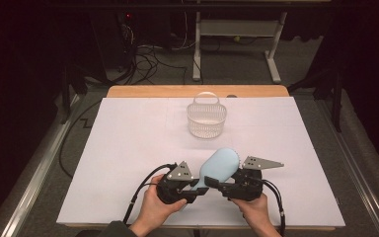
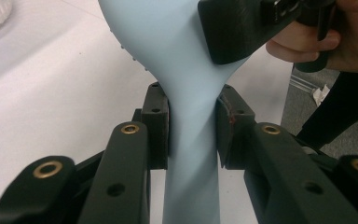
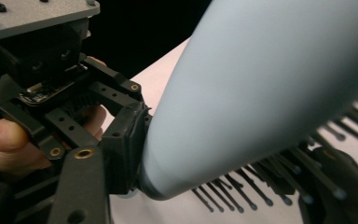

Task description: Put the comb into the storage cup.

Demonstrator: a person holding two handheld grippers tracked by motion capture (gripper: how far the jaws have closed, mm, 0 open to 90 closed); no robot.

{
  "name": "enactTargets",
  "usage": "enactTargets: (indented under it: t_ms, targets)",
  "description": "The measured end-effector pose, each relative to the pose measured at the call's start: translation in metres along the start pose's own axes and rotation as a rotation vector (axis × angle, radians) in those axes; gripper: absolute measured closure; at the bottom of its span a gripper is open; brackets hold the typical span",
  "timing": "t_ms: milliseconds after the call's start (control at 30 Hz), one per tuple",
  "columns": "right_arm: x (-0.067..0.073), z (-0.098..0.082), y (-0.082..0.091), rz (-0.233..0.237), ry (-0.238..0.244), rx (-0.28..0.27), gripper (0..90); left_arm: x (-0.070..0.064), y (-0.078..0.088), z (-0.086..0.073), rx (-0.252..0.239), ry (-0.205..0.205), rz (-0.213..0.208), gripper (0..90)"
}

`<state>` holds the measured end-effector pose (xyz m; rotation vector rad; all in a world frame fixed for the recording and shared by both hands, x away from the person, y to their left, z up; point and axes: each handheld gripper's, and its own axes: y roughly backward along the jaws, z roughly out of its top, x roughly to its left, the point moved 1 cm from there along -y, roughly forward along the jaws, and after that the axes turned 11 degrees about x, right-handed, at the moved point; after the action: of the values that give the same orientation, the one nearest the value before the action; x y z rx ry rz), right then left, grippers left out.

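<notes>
A pale blue hairbrush [image 1: 219,165] hangs just above the white table near its front edge, head pointing away from me. My left gripper [image 1: 197,189] is shut on its narrow handle, and in the left gripper view both pads [image 2: 157,126] press the handle [image 2: 191,154] from either side. My right gripper [image 1: 214,182] comes in from the right at the base of the head. In the right gripper view one pad [image 3: 123,144] lies against the smooth back [image 3: 261,93], while the other jaw sits under the dark bristles [image 3: 242,186].
A white plastic basket [image 1: 206,118] with an upright handle stands at the back middle of the white sheet [image 1: 128,143]. The wooden table edge [image 1: 153,91] lies behind it. Beyond are cables and desk legs on the floor.
</notes>
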<state>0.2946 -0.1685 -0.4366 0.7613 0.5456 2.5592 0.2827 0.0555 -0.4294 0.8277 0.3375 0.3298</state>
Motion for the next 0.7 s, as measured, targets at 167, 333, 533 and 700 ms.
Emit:
enactTargets:
  t_ms: [167, 333, 533, 700]
  targets:
    - [0.0010, 0.0017, 0.0019, 0.024, -0.018, 0.011, 48.1, -0.0004, 0.0009, 0.0003, -0.007, -0.003, -0.006, 69.6]
    - [0.0043, 0.0030, 0.0041, 0.042, -0.017, 0.009, 52.7, -0.0005, 0.0019, 0.0003, -0.016, -0.002, -0.019, 69.3]
    - [0.0043, 0.0042, 0.0037, 0.053, -0.022, 0.017, 55.4, 0.0002, 0.0033, 0.0000, -0.025, -0.001, -0.021, 66.5]
    - [0.0039, 0.0053, 0.0063, 0.070, -0.017, 0.003, 55.6, -0.0001, 0.0028, -0.0003, -0.028, -0.006, -0.029, 62.5]
